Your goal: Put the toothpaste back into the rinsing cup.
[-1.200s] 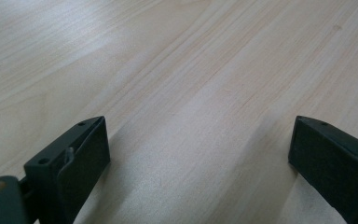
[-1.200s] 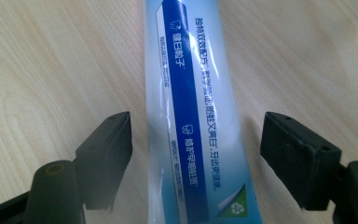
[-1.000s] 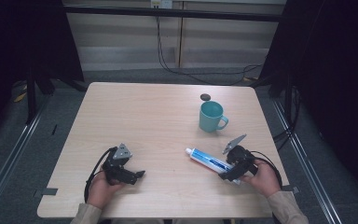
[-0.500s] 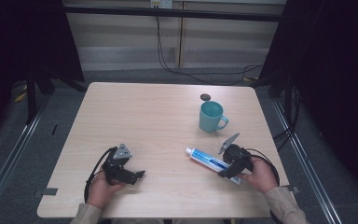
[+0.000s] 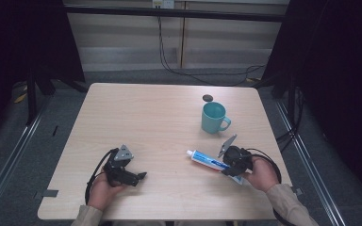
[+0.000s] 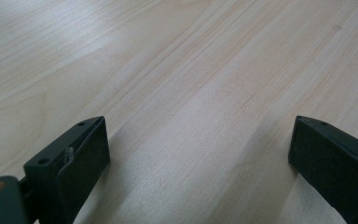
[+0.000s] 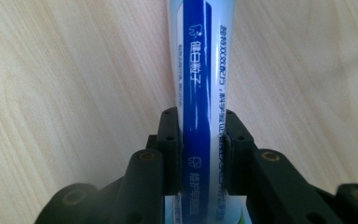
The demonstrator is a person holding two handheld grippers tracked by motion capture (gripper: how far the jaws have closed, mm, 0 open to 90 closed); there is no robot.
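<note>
Wooden table (image 5: 136, 117), clamped toothpaste tube (image 5: 207, 161) cap pointing left.

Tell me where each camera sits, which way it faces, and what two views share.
High view: above the person's side, facing forward and down on the table; both hands, left claw, right claw.
Left gripper view: rides the left claw, looking along its open jaws at bare wood.
Right gripper view: rides the right claw, whose jaws pinch the toothpaste tube.
Shared: the tube appears in high and right gripper views.
</note>
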